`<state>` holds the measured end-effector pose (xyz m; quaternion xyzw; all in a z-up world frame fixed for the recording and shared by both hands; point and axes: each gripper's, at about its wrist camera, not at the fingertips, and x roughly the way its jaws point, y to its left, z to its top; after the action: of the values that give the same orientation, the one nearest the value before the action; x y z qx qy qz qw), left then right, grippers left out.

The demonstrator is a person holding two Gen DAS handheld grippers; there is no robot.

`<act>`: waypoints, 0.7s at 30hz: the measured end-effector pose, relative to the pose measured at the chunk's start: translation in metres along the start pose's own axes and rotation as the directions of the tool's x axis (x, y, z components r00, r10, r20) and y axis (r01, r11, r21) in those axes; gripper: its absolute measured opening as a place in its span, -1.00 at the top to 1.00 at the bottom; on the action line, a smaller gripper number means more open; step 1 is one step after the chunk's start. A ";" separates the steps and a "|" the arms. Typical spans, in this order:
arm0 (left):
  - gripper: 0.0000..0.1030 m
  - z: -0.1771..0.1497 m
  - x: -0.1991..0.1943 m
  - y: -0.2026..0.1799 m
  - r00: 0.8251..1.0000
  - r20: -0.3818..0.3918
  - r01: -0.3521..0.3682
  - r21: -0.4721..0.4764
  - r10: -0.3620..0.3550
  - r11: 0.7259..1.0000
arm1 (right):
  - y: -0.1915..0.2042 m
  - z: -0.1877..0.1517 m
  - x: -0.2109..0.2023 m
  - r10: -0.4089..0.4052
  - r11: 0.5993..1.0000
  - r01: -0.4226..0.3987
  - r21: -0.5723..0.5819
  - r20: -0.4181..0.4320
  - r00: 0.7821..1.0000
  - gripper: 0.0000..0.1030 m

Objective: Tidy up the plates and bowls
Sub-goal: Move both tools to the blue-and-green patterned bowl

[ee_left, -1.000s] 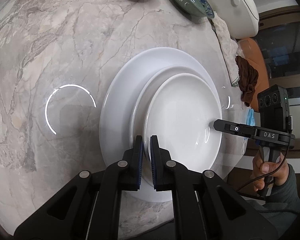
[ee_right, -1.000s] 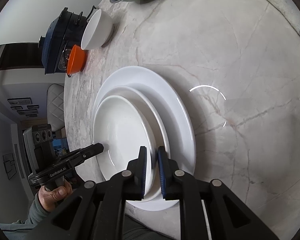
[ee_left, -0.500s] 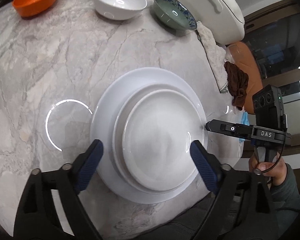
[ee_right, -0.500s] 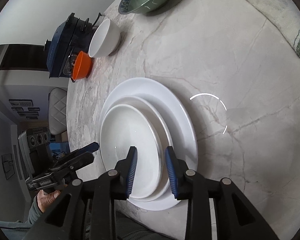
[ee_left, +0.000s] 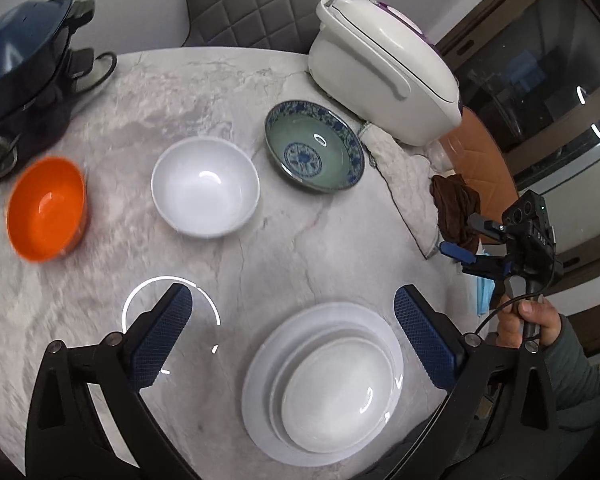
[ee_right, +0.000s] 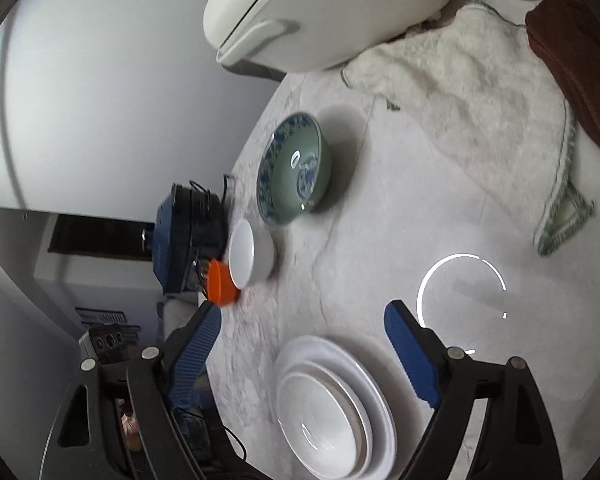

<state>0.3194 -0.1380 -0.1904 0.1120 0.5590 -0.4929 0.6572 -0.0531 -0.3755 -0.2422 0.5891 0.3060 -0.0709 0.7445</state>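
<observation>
I have the round marble table filling the left wrist view, with the white rice cooker at about one o'clock on its far edge. The stack of white plates sits at five o'clock, nearest me, three nested and looking square. The bowls are still loose across the middle: the green patterned bowl at one o'clock, the white bowl at eleven, the orange bowl at nine, each well apart from the next. The left gripper has just been opening and its fingers stand wide with nothing between them; the right gripper, likewise just opened, is wide and empty above the plates. I judge the plates done and nesting the bowls next. To do that well I would set the widest, the green one, as the base, take each smaller bowl by its rim with one finger inside, and lower it level so it seats without chipping.
</observation>
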 end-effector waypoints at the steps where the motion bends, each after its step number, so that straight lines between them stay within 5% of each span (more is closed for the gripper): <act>1: -0.99 0.019 0.003 0.003 1.000 -0.008 -0.010 0.000 0.010 1.000 | 0.001 0.011 0.002 0.008 1.000 -0.008 0.006 0.014 1.000 -0.68; 10: -0.96 0.154 0.085 0.014 0.990 -0.140 -0.015 0.020 0.018 1.000 | 0.007 0.086 0.054 0.019 0.999 -0.021 0.048 0.029 0.999 -0.63; 16: -0.94 0.184 0.139 0.010 0.976 -0.216 -0.014 0.075 0.030 0.997 | -0.003 0.101 0.086 -0.011 0.997 0.012 0.081 -0.012 1.000 -0.55; 21: -0.67 0.189 0.172 0.014 0.966 -0.256 -0.008 0.094 0.032 0.996 | -0.006 0.104 0.100 -0.007 0.996 0.010 0.088 -0.033 0.999 -0.43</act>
<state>0.4294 -0.3530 -0.2757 0.2111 0.6149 -0.4928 0.5784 0.0631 -0.4479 -0.2886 0.6210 0.3172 -0.0781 0.7125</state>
